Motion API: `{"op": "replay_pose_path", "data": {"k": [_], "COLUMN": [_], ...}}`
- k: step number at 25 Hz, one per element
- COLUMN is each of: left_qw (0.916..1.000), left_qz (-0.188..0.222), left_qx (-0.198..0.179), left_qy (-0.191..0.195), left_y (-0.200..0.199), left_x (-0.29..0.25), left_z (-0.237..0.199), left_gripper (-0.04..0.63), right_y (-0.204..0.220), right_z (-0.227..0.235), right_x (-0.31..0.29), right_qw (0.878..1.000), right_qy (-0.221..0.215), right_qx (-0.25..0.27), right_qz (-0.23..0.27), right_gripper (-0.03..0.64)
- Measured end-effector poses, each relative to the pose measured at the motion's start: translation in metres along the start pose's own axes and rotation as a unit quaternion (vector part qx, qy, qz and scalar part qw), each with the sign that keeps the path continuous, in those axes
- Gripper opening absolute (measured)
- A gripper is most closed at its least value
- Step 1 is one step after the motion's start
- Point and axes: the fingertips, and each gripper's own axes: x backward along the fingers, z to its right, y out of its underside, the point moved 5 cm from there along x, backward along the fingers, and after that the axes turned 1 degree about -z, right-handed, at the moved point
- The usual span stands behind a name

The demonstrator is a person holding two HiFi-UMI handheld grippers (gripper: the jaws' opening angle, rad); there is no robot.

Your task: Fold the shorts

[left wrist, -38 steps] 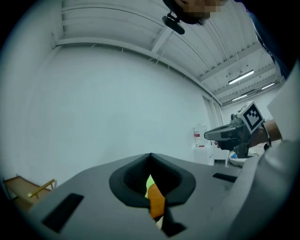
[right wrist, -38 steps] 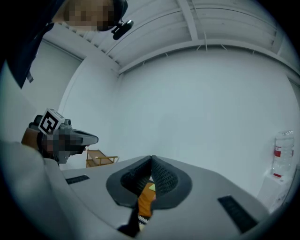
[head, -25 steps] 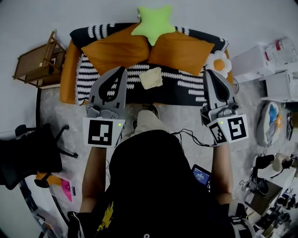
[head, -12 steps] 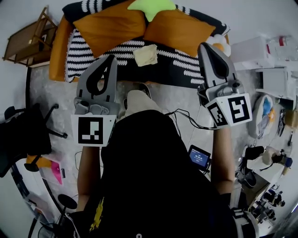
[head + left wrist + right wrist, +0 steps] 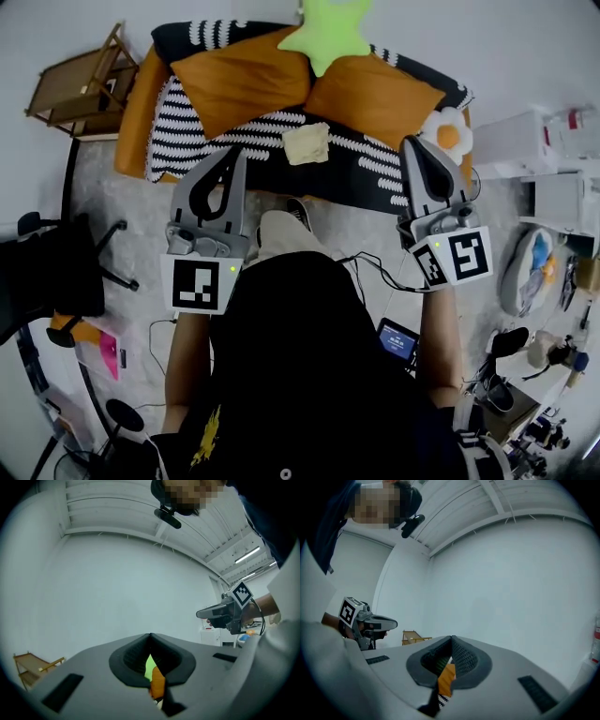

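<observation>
Head view: the shorts [image 5: 306,143] look like the small pale-yellow bundle on the striped blanket [image 5: 202,141] of the bed [image 5: 131,122]. They lie ahead of both tools and between them, a little nearer the left tool [image 5: 234,155] than the right tool [image 5: 412,142], and neither touches them. Orange pillows [image 5: 244,84] sit beyond the shorts.

Left gripper view: the left tool's jaws are pressed together with nothing between them. Only slivers of green and orange show through the gap behind the tips; the shorts are out of sight.

Right gripper view: the right tool's jaws likewise meet, empty, and the shorts do not show here either.

The cloth will probably be light, limp and easily dragged. A pinch at two outer corners or along the waistband edge, one per tool, should spread it flat without bunching.
</observation>
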Motion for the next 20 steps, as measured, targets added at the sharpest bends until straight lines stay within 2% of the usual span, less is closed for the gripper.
{"op": "replay_pose_path", "data": {"k": [14, 17, 20], "left_qw": [0.9996, 0.9995, 0.9991], "left_qz": [-0.024, -0.027, -0.035], "left_qx": [0.014, 0.017, 0.022], "left_qy": [0.000, 0.000, -0.005], "left_y": [0.018, 0.020, 0.027], "left_x": [-0.024, -0.030, -0.032], "left_z": [-0.013, -0.013, -0.020], "left_gripper": [0.011, 0.011, 0.011], "right_y": [0.015, 0.018, 0.025], "right_z": [0.017, 0.021, 0.019], "right_x": [-0.027, -0.036, -0.046], "right_qw": [0.998, 0.996, 0.993], "right_qy": [0.003, 0.005, -0.012], "right_qx": [0.039, 0.066, 0.088], "right_qz": [-0.044, -0.068, -0.075], "right_gripper": [0.014, 0.014, 0.014]}}
